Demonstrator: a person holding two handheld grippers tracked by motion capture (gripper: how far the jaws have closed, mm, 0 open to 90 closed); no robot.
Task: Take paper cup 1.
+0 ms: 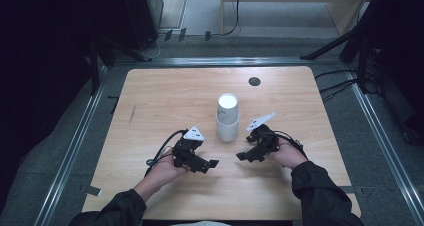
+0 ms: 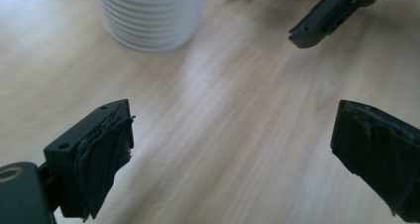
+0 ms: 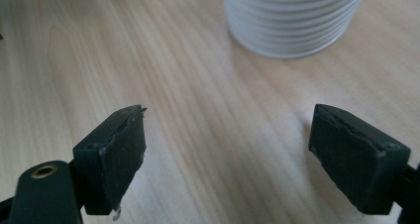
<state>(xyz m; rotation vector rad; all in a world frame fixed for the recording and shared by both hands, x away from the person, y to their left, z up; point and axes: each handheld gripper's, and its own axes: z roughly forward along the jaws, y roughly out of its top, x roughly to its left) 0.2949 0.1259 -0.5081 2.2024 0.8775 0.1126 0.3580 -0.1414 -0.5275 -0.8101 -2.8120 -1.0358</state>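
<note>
Holding both tongs wide open and empty, you have the left gripper (image 1: 212,163) and right gripper (image 1: 242,156) low in the frame. Just above, mid-table, stands the tall white ribbed paper cup stack (image 1: 227,117). Bump it sideways and it tips over.

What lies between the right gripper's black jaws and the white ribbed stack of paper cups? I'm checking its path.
Bare wooden tabletop separates the right gripper from the white cup stack, per the right gripper view.
</note>
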